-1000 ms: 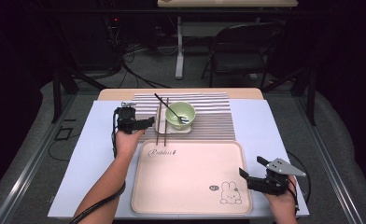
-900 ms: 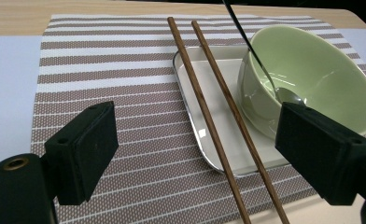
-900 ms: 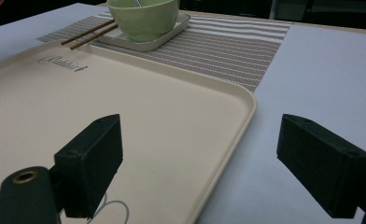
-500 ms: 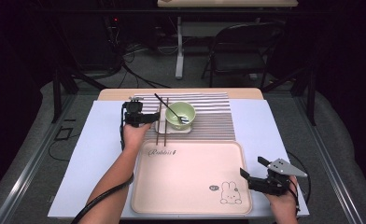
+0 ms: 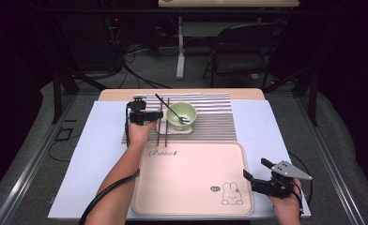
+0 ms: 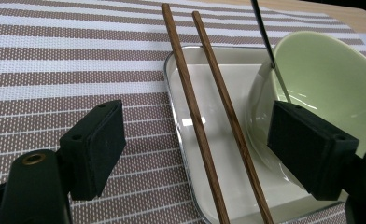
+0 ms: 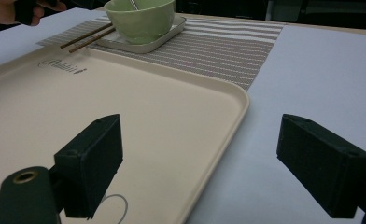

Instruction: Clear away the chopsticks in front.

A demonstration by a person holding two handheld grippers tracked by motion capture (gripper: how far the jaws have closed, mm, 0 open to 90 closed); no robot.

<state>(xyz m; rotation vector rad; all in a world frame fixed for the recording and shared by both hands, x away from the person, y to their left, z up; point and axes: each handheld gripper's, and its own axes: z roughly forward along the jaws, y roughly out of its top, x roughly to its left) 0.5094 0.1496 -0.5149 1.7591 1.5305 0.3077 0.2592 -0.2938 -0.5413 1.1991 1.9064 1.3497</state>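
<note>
- Left gripper (image 6: 197, 154): jaws open and just been closing, either side of the chopsticks (image 6: 209, 121), not touching them.
- Right gripper (image 7: 209, 163): jaws open over the tray (image 7: 125, 121) edge, holding nothing.

Recording lab, dark curtained room, floor cables (image 5: 140, 77), folding chair (image 5: 248, 51), framed table (image 5: 266, 126)

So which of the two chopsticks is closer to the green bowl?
The right-hand chopstick in the left gripper view, beside the green bowl; the other chopstick lies toward the dish's edge.
</note>
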